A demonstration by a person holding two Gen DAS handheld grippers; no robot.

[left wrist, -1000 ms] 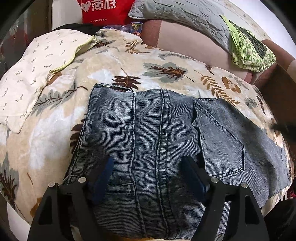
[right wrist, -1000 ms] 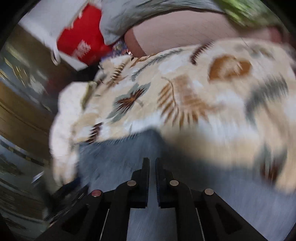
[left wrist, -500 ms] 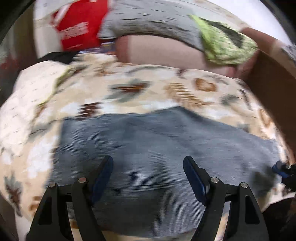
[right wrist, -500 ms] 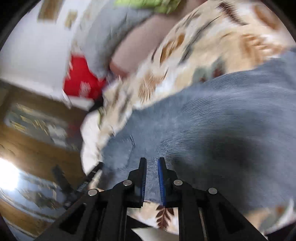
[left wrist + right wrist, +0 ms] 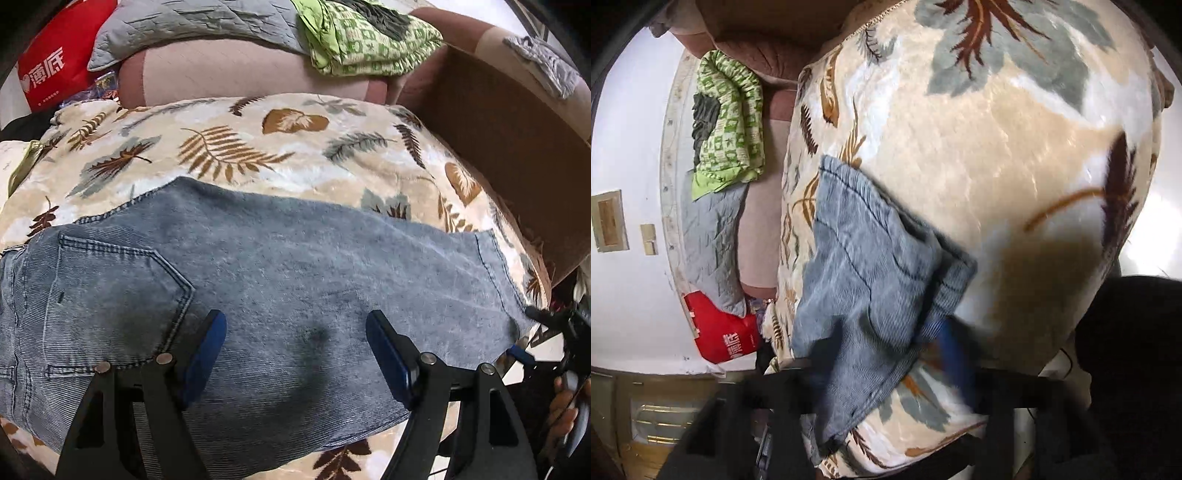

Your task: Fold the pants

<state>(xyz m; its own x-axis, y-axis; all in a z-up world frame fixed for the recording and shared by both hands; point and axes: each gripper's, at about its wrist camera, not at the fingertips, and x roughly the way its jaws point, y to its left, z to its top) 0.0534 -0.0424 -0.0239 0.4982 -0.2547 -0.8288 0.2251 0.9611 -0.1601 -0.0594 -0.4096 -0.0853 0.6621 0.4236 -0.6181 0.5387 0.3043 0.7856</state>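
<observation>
Blue denim pants point(image 5: 288, 266) lie flat across a leaf-print blanket point(image 5: 236, 147), back pocket at the left, hem at the right. My left gripper point(image 5: 295, 350) hovers open over the middle of the leg, with cloth under its blue pads but nothing pinched. In the right wrist view, the pants point(image 5: 864, 266) run away from the camera. My right gripper point(image 5: 886, 365) is blurred and its jaws are opening, and the near end of the pants lies loose between the fingers. The right gripper point(image 5: 532, 332) also shows at the hem end in the left wrist view.
A brown cardboard box point(image 5: 498, 129) stands at the blanket's right side. Behind the blanket are a pink cushion point(image 5: 240, 70), a grey quilted pillow point(image 5: 192, 26), a green patterned cloth point(image 5: 362, 40) and a red bag point(image 5: 51, 70). A hand point(image 5: 565, 406) holds the right gripper.
My left gripper slid right along the pants, from the centre seam past the pocket, staying open. My right gripper rolled, came down to the hem end and went from shut to wide apart.
</observation>
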